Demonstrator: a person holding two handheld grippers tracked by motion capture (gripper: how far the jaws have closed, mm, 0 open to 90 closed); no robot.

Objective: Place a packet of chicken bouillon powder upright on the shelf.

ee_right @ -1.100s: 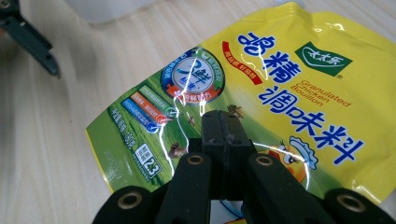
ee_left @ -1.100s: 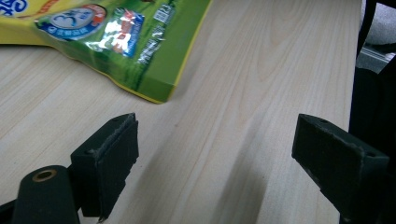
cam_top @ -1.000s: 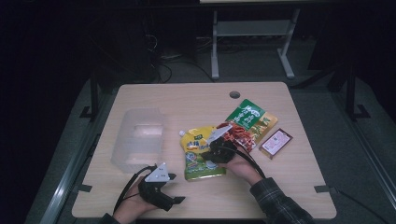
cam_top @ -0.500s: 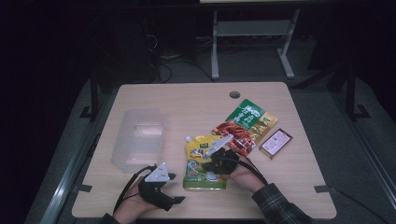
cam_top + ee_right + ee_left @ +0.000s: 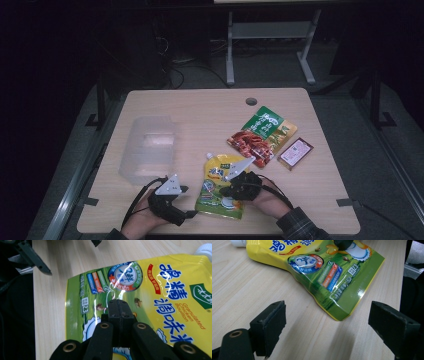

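from the high view, a yellow and green spouted pouch of granulated chicken bouillon (image 5: 221, 186) lies flat near the front edge of the table (image 5: 210, 115), about midway along it, its white cap toward the table's middle and its flat bottom seam toward the person, so its long axis runs roughly front to back. the right gripper (image 5: 235, 186) rests on the pouch's right half, while the left gripper (image 5: 181, 191) sits on bare wood just beside the pouch's left edge, apart from it. a clear plastic container (image 5: 148, 149) stands toward the left edge, well apart from the pouch; a red and green snack bag (image 5: 261, 135) and a small dark red packet (image 5: 296, 153) lie toward the right edge. in the left gripper view, the left gripper (image 5: 327, 320) has its jaws spread wide and holds nothing; the pouch (image 5: 329, 277) lies ahead of it and slightly to the right, its bottom corner pointing down into the gap between the jaws but not yet between them, and the dark tip of the other gripper touches the pouch at the top of the view. in the right gripper view, the right gripper (image 5: 118, 308) has its jaws pressed together, tips down on the pouch's (image 5: 160, 290) printed face near its green lower part; they seem to press on the film rather than pinch it, though i cannot tell whether a fold is caught. judging by this, the left gripper is the free one, and the pouch's bottom corner is its nearest purchase.
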